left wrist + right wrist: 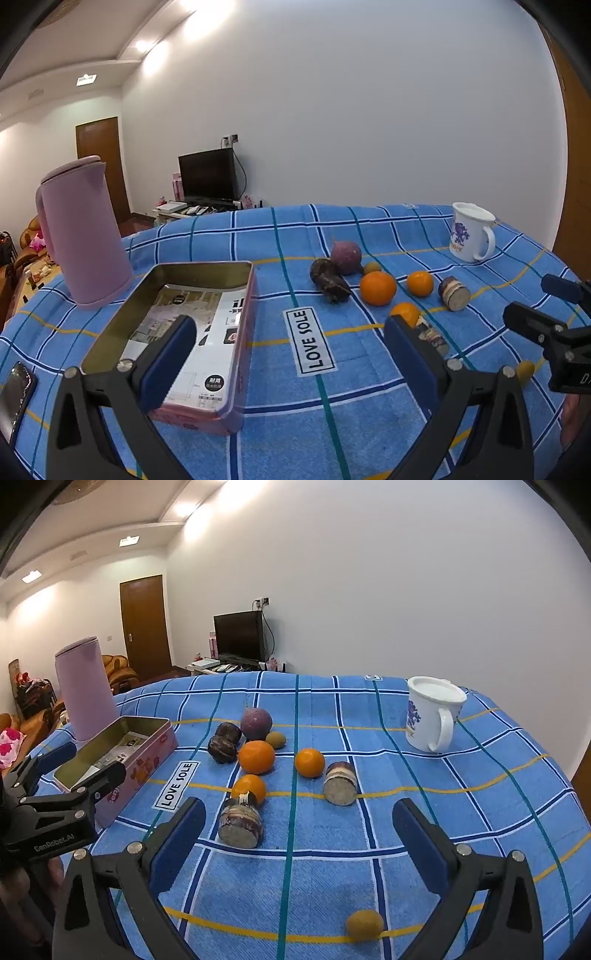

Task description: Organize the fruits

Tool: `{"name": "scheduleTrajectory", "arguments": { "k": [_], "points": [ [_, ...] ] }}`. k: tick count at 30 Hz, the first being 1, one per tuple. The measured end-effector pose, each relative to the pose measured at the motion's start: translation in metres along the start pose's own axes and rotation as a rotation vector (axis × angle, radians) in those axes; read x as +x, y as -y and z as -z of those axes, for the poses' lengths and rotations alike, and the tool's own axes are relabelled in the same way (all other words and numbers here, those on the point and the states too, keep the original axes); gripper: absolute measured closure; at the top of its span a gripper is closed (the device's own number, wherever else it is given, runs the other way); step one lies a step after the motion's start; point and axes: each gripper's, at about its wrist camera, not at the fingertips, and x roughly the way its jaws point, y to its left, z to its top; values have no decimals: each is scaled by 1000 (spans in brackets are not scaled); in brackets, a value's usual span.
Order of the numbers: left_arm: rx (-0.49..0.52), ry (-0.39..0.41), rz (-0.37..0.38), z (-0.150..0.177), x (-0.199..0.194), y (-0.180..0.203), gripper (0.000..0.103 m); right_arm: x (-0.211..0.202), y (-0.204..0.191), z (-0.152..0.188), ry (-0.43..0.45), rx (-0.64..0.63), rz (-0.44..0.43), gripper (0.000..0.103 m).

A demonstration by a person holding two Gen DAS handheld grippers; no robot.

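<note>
Right wrist view: I see my right claw (pixel 299 834) spread wide and gripping nothing, hovering over the blue checked cloth (pixel 461 812) on the counter. A small yellow-green fruit (pixel 364 924) lies just below it, between its fingers. Beyond sit two cut brown pieces (pixel 241 823), three oranges (pixel 256 757), a round purple fruit (pixel 256 723) and a white mug (pixel 432 712). Left wrist view: my left claw (pixel 290 345) is also spread, empty, its left finger over the open pink tin (pixel 242 332).

blue checked tablecloth (pixel 424 812), orange oranges (pixel 256 757), pink tin (pixel 144 764)
</note>
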Motion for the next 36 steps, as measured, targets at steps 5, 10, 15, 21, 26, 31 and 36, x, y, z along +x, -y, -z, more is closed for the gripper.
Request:
{"name": "scheduleTrajectory", "arguments": {
  "k": [5, 10, 15, 21, 26, 31, 36],
  "points": [
    [2, -1, 2, 2, 0, 0, 0, -1, 1, 3, 0, 7, -2, 1],
    [2, 1, 4, 2, 0, 0, 0, -2, 2, 4, -1, 20, -5, 1],
    [1, 1, 2, 3, -1, 1, 0, -3, 0, 4, 4, 15, -9, 1],
    [-3, -2, 5, 3, 0, 0, 0, -3, -1, 5, 2, 17, -8, 1],
    [1, -7, 9, 4, 1, 1, 0, -2, -1, 5, -2, 22, -9, 1],
    [0, -9, 7, 4, 3, 1, 0, -2, -1, 6, -4, 25, -15, 1],
    [0, -8, 6, 4, 3, 1, 0, -2, -1, 6, -4, 26, -15, 1]
  ]
}}
